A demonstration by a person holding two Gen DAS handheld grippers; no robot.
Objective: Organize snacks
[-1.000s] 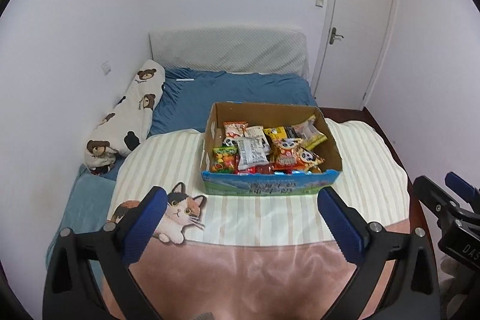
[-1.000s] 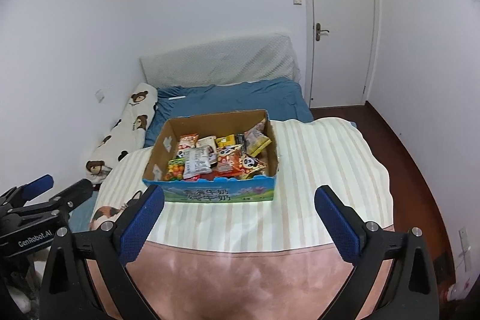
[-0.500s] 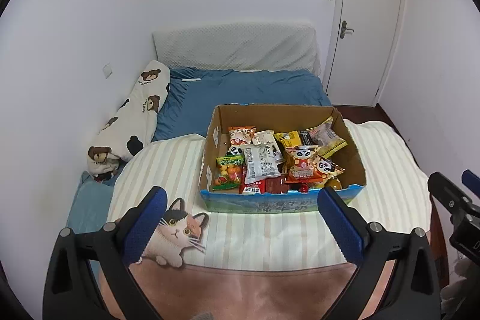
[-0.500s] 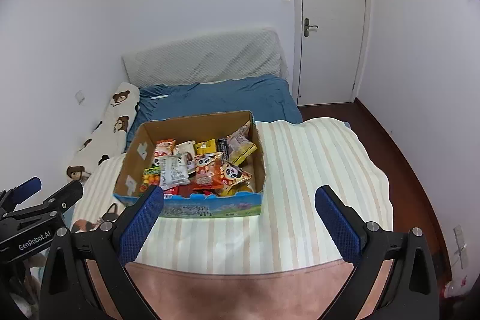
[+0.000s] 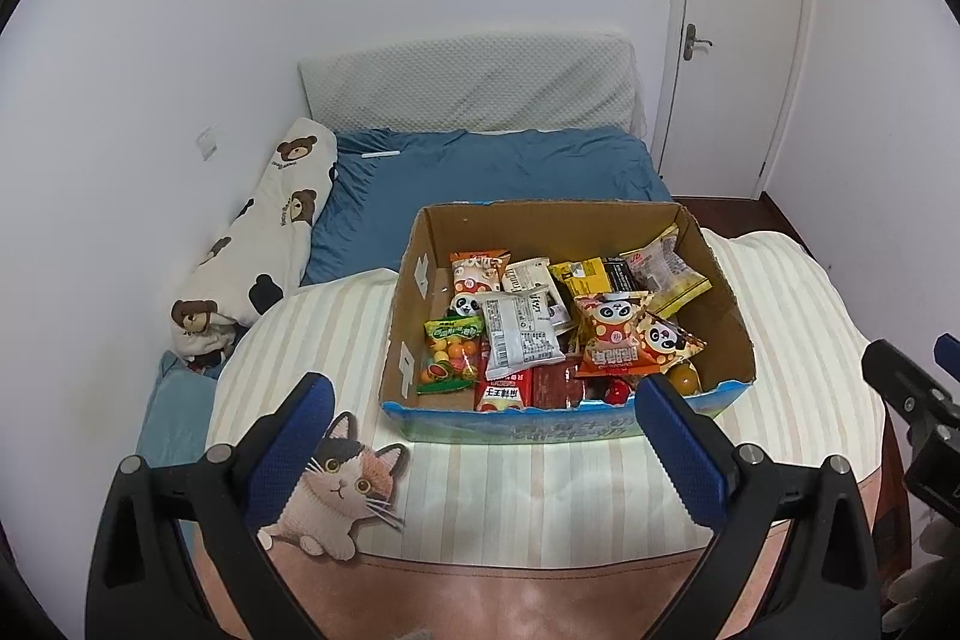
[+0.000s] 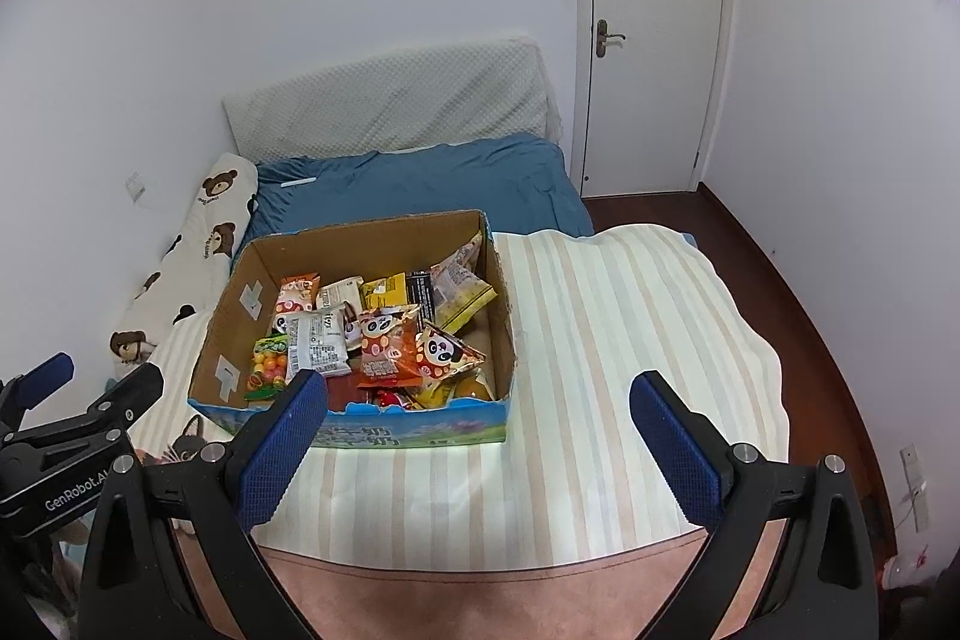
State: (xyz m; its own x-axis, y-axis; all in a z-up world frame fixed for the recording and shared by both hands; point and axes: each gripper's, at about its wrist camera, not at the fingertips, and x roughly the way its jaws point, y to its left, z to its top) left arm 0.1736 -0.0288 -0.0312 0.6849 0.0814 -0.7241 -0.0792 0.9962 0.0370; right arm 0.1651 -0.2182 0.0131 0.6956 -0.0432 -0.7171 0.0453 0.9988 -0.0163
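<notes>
An open cardboard box (image 5: 558,220) with a blue printed front sits on a striped blanket on the bed; it also shows in the right wrist view (image 6: 366,232). It holds several snack packs: orange panda bags (image 5: 618,334), a white packet (image 5: 519,334), a green candy bag (image 5: 450,352), a yellow pack (image 5: 582,274). My left gripper (image 5: 480,436) is open and empty, just short of the box's front. My right gripper (image 6: 480,430) is open and empty, in front of the box's right corner.
The striped blanket (image 6: 612,334) with a cat print (image 5: 342,484) covers the near bed. A bear-print pillow (image 5: 264,232) lies along the left wall. A blue sheet (image 5: 492,172), a grey headboard cushion (image 5: 468,82) and a white door (image 6: 654,28) are behind.
Both grippers have moved forward toward the box, which now looks larger and closer. In the right wrist view the box has shifted left. Both stay open and empty.
</notes>
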